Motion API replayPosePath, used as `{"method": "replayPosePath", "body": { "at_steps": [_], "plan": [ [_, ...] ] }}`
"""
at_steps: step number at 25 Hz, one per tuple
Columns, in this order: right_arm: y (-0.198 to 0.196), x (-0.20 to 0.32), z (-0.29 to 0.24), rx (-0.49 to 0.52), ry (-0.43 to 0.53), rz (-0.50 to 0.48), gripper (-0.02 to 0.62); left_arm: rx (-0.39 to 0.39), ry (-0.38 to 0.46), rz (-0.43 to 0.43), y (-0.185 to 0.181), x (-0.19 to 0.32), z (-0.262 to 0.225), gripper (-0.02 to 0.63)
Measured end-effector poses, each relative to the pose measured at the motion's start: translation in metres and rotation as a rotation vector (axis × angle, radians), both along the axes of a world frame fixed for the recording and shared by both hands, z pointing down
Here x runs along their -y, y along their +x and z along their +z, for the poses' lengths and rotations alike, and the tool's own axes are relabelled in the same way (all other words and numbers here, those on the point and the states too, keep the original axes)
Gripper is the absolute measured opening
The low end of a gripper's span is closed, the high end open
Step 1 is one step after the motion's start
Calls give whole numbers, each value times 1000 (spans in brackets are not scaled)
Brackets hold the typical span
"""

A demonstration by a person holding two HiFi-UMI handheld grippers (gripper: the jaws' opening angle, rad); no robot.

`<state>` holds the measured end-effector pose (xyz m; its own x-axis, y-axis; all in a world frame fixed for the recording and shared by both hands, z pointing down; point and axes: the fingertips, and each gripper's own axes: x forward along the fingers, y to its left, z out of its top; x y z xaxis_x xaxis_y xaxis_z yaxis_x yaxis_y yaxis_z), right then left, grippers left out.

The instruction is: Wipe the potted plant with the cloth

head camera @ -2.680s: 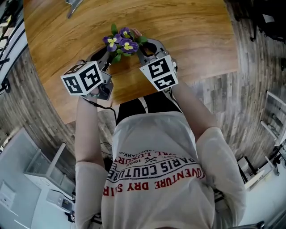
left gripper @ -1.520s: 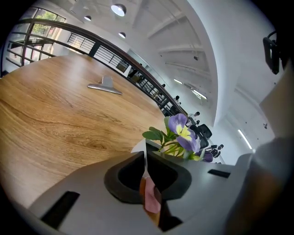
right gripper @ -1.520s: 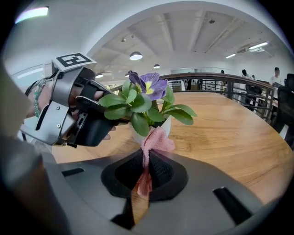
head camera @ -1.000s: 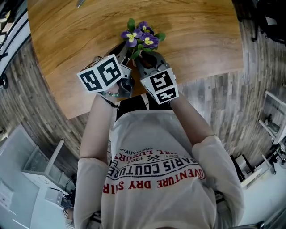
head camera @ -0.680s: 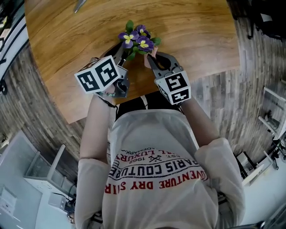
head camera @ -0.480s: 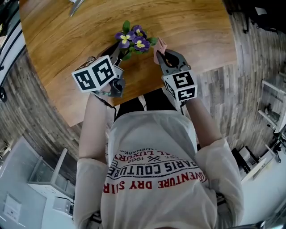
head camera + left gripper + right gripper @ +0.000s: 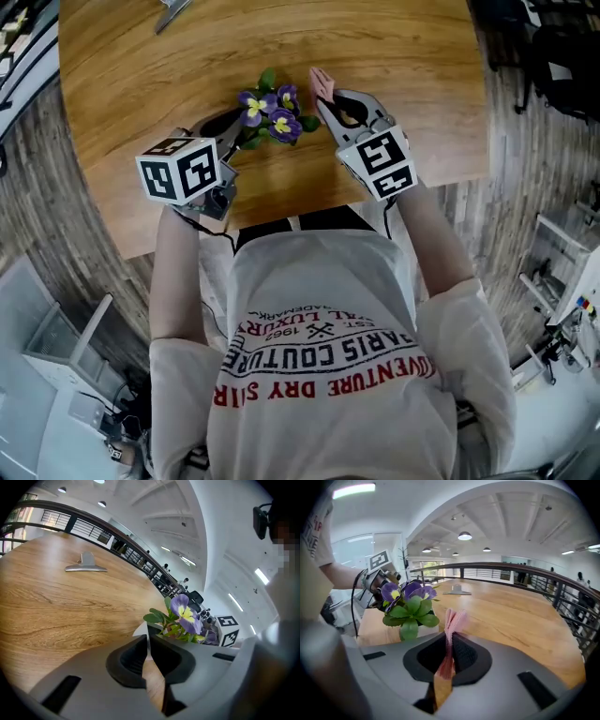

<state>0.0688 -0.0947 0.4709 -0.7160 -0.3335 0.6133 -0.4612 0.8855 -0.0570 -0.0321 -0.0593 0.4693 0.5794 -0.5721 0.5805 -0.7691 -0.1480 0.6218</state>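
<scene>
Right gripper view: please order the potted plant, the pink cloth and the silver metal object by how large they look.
1. potted plant
2. pink cloth
3. silver metal object, though it lies farthest from the camera

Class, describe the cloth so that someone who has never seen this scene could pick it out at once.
On the wooden table, find the potted plant with purple flowers. Beside it, the cloth is pinched in the right gripper: a small folded strip, the only pink thing there.
</scene>
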Motion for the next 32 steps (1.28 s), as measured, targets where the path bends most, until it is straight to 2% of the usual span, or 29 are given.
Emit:
{"method": "replayPosePath", "body": {
  "at_steps": [5,11,16,19,23,26,32],
  "plan": [
    [-21,10,6,11,-40,-278,44,-26,-2,-7,1,2,1,34],
    [-53,13,3,10,-36,-578,44,-5,13,13,-1,3,-5,34],
    [-67,11,5,-12,-53,-790,43,-3,9,33,-2,7,-6,34],
    [-72,5,9,-47,-49,-913,43,3,4,17,-9,10,-5,32],
    [-71,0,18,-117,-19,-1011,43,18,1,-19,-21,11,-3,31],
    [-60,-6,24,-142,-3,-1049,43,34,5,-20,-16,11,-1,32],
    [-46,-18,21,-145,-4,-1021,43,72,15,-19,-15,10,-2,31]
  ]
}}
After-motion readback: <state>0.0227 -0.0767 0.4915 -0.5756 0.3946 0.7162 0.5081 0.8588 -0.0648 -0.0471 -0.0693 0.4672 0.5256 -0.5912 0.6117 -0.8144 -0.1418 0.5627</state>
